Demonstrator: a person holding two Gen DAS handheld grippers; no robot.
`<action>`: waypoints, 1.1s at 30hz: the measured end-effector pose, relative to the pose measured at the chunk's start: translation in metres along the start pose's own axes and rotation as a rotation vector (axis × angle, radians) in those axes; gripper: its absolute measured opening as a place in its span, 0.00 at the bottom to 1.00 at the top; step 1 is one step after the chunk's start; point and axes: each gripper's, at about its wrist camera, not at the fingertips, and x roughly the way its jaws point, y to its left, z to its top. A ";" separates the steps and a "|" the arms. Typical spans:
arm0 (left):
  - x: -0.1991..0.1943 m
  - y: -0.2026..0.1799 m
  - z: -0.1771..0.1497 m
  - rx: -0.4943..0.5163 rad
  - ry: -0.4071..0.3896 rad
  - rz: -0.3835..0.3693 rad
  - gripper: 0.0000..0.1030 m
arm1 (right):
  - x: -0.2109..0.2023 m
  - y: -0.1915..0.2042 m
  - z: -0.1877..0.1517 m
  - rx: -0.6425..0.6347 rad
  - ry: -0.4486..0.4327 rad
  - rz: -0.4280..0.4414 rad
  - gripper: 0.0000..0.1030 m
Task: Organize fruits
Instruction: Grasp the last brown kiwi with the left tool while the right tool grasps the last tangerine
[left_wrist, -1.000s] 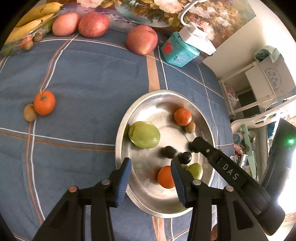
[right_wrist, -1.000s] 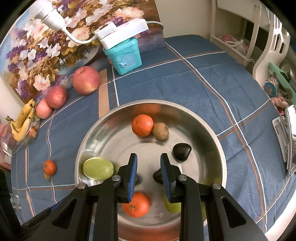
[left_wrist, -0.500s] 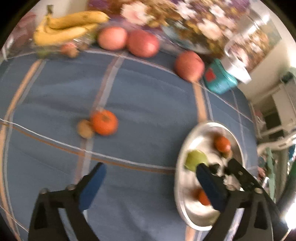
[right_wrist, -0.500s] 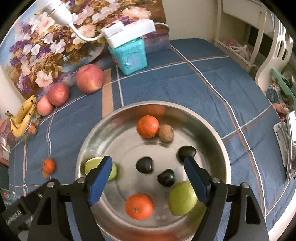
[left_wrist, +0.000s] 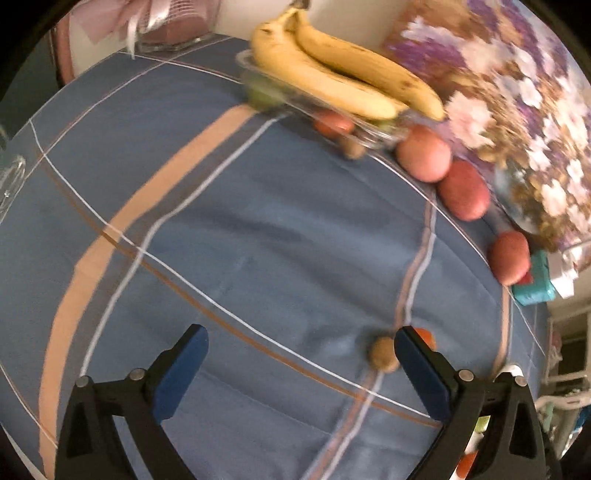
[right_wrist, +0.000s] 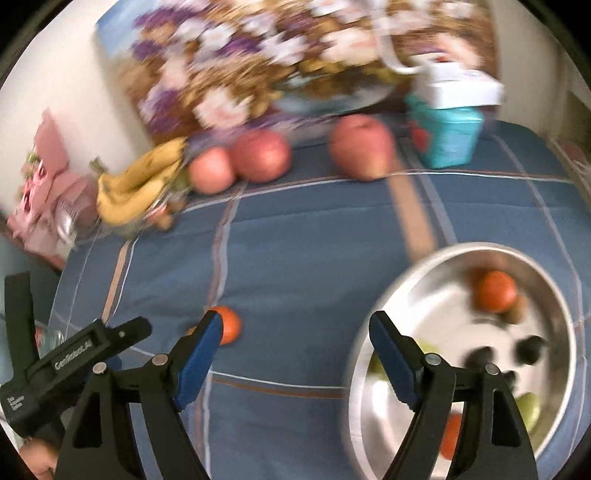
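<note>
My left gripper is open and empty above the blue cloth. A brown kiwi lies just inside its right finger, with an orange partly hidden behind that finger. My right gripper is open and empty; the same orange sits by its left finger. The steel bowl at right holds an orange, dark plums and green fruit. Bananas on a clear tray and three red apples line the far edge.
A flower painting leans at the back. A teal box with a white charger on it stands at the back right. A pink box is at the far left. The left gripper's body shows at lower left.
Both grippers have swung left, away from the bowl. The left now points at the loose kiwi and orange near the table's left side. The right gripper opened wide earlier and stays open.
</note>
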 end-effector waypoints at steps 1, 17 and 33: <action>0.001 0.003 0.001 -0.003 -0.003 0.003 0.99 | 0.005 0.005 0.000 -0.005 0.009 0.010 0.80; 0.024 0.019 0.019 -0.080 0.011 -0.011 1.00 | 0.061 0.038 -0.007 0.003 0.113 0.098 0.35; 0.039 -0.059 -0.010 0.195 0.081 -0.110 0.65 | 0.046 -0.011 0.002 0.111 0.099 0.026 0.35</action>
